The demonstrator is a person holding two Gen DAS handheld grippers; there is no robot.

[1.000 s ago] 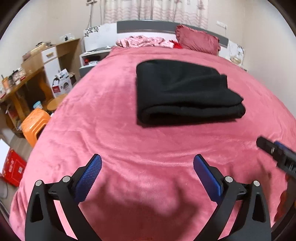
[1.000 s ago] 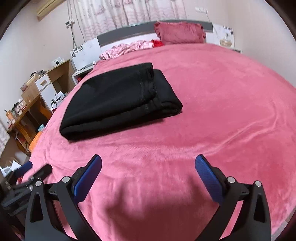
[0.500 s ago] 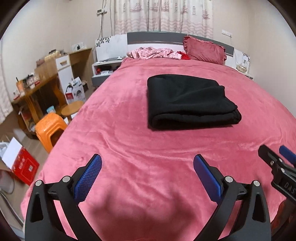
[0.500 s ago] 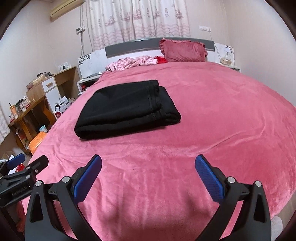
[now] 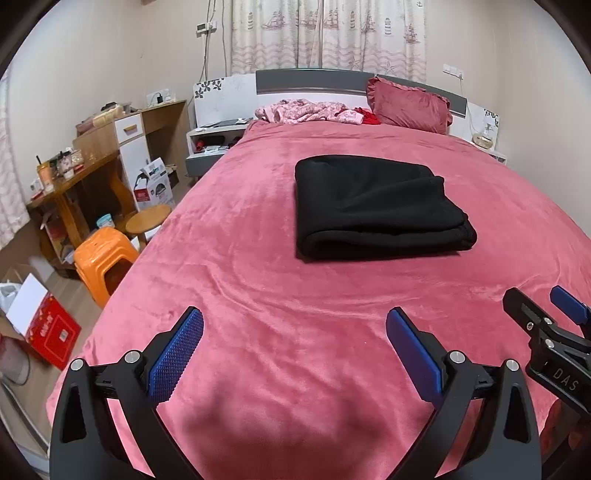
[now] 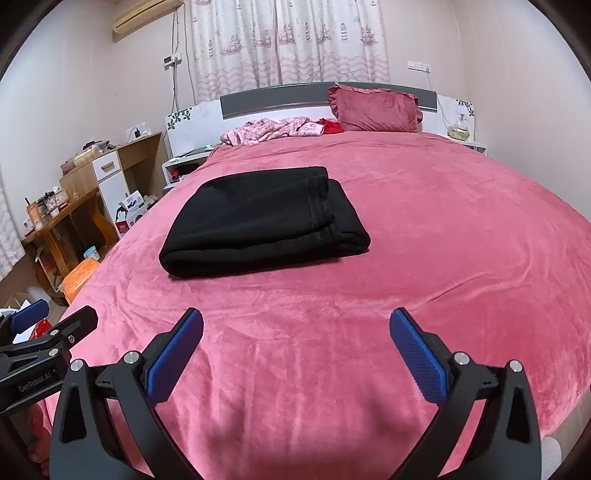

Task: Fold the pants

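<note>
Two grippers hang over the near edge of a pink-covered bed [image 5: 258, 229], the left gripper [image 5: 293, 334] and the right gripper [image 6: 295, 334] both spread wide and holding nothing. Farther in, at mid-bed, the black pants [image 5: 373, 206] lie folded into a neat bundle. A red pillow [image 6: 375, 107] leans at the far headboard.

A bed [image 5: 258, 258] covered in a pink plush blanket was seen filling the room, with a grey-and-white headboard [image 5: 314, 81] set against patterned curtains [image 5: 325, 33]. A wooden desk [image 5: 66, 181], an orange stool [image 5: 105, 254] and a red box [image 5: 51, 332] were ranged along the left wall, and an air conditioner [image 6: 144, 14] was mounted high up.
</note>
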